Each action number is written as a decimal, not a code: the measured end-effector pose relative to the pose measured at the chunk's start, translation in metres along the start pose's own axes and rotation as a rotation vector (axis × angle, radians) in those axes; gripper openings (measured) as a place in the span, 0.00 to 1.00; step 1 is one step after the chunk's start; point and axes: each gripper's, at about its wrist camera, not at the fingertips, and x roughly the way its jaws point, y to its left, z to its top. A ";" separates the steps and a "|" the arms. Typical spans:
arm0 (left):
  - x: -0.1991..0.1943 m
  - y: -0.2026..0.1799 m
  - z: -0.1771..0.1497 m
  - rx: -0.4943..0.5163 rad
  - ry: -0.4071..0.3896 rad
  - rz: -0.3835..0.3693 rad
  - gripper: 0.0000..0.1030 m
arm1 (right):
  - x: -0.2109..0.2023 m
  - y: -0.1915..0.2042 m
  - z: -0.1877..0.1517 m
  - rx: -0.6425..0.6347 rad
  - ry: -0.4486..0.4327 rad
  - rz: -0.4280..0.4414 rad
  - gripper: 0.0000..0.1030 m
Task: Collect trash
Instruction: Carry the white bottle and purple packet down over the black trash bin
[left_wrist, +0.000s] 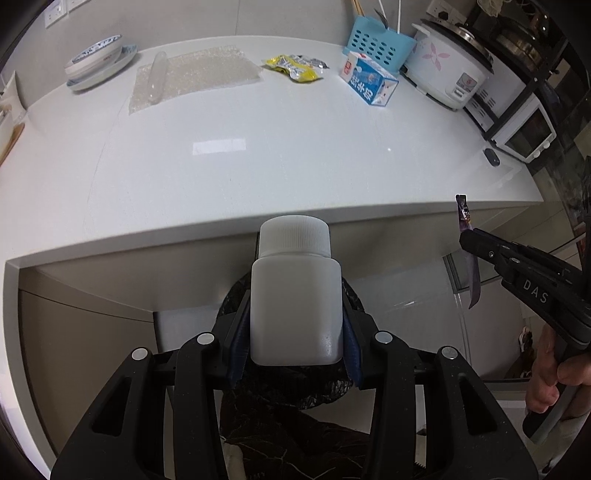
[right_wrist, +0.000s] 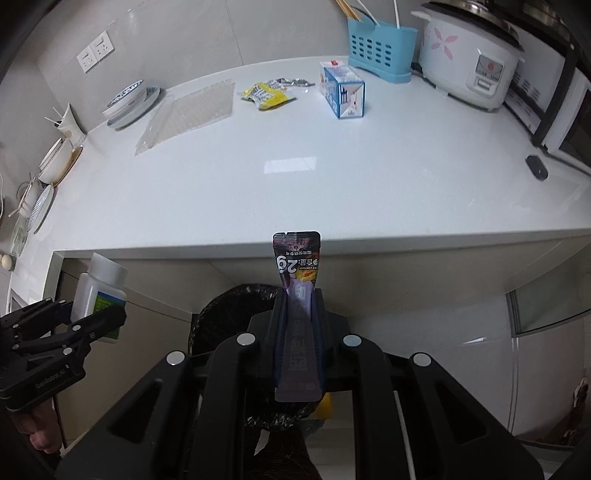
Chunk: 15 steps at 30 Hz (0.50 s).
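My left gripper (left_wrist: 295, 314) is shut on a white plastic bottle (left_wrist: 295, 295) with a ribbed cap, held upright over a bin lined with a black bag (left_wrist: 291, 391) below the counter edge. My right gripper (right_wrist: 298, 306) is shut on a purple snack sachet (right_wrist: 297, 280), also above the black-lined bin (right_wrist: 221, 317). In the right wrist view the bottle (right_wrist: 99, 291) and left gripper (right_wrist: 88, 321) show at the left. On the white counter (left_wrist: 258, 155) lie a yellow wrapper (left_wrist: 295, 68), a blue-white carton (left_wrist: 369, 79) and a clear bubble-wrap sheet (left_wrist: 192, 79).
Stacked bowls and plates (left_wrist: 98, 61) sit at the counter's back left. A blue utensil caddy (left_wrist: 376, 46), a rice cooker (left_wrist: 450, 70) and a small oven (left_wrist: 517, 129) line the right side. A small dark object (left_wrist: 492, 157) lies near the right edge.
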 end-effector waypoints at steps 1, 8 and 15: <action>0.003 0.000 -0.003 -0.001 0.008 0.001 0.40 | 0.002 0.000 -0.003 -0.003 0.003 -0.005 0.12; 0.032 0.001 -0.023 -0.034 0.075 -0.025 0.40 | 0.017 -0.002 -0.027 0.005 0.050 0.006 0.12; 0.057 0.002 -0.034 -0.025 0.069 -0.003 0.40 | 0.034 -0.001 -0.047 0.005 0.078 0.018 0.12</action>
